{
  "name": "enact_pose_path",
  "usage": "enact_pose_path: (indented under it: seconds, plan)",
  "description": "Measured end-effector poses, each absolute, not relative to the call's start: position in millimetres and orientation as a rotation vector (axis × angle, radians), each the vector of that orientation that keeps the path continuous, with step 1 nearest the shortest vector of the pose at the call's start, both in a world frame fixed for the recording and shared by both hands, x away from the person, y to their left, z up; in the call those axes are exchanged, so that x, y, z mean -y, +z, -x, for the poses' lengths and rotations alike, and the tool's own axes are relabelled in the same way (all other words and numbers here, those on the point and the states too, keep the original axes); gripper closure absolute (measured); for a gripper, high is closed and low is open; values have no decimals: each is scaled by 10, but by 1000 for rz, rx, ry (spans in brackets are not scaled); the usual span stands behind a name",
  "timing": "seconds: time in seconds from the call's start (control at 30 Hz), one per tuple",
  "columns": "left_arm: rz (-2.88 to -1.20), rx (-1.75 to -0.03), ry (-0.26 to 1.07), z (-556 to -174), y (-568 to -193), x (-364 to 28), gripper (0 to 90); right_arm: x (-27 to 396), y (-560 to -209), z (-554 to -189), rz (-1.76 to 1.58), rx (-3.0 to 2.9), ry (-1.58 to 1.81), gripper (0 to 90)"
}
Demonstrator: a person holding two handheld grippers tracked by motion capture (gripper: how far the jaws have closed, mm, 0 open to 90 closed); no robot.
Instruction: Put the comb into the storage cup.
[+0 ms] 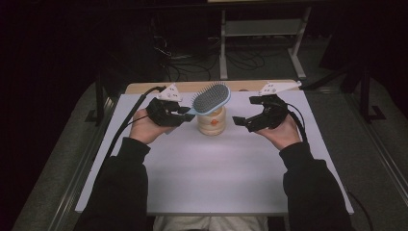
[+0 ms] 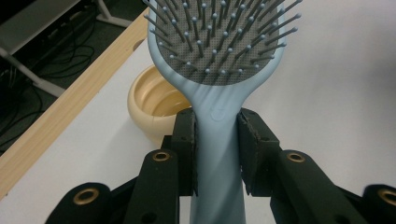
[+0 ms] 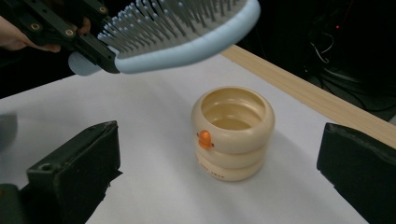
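A light blue hairbrush (image 1: 210, 97) with grey bristles hangs in the air over a cream ribbed cup (image 1: 211, 121) that stands on the white table (image 1: 216, 173). My left gripper (image 1: 185, 111) is shut on the brush's handle (image 2: 217, 140), and the bristled head (image 2: 219, 37) points away from it. The cup (image 3: 232, 133) is open at the top, looks empty and has a small orange knob on its side. The brush head (image 3: 187, 32) passes above and behind the cup. My right gripper (image 1: 239, 121) stands open just right of the cup, its jaws wide apart with nothing between them.
A wooden strip (image 1: 192, 86) runs along the table's far edge. Behind it are a white metal frame (image 1: 262, 33) and loose cables on a dark floor. Dark sleeves (image 1: 120, 192) come in from the bottom.
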State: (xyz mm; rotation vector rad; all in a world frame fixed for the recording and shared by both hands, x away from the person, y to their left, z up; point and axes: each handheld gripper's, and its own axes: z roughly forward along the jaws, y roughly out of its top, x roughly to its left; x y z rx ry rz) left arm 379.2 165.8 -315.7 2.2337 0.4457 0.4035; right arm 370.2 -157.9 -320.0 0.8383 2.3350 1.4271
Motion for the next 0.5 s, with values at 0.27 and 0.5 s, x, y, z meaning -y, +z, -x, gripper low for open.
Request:
enact_pose_path:
  seconds: [0.27,0.5]
  plan:
    - [-2217,-456,408,-3796,-3176,-1632,700,1443,-3160,-3760,-835,-2348,1463,0]
    - [-2205,-454,407,-3800,-3208,-1595,700,1363,-3132,-3849,-868,-2326,1488,0]
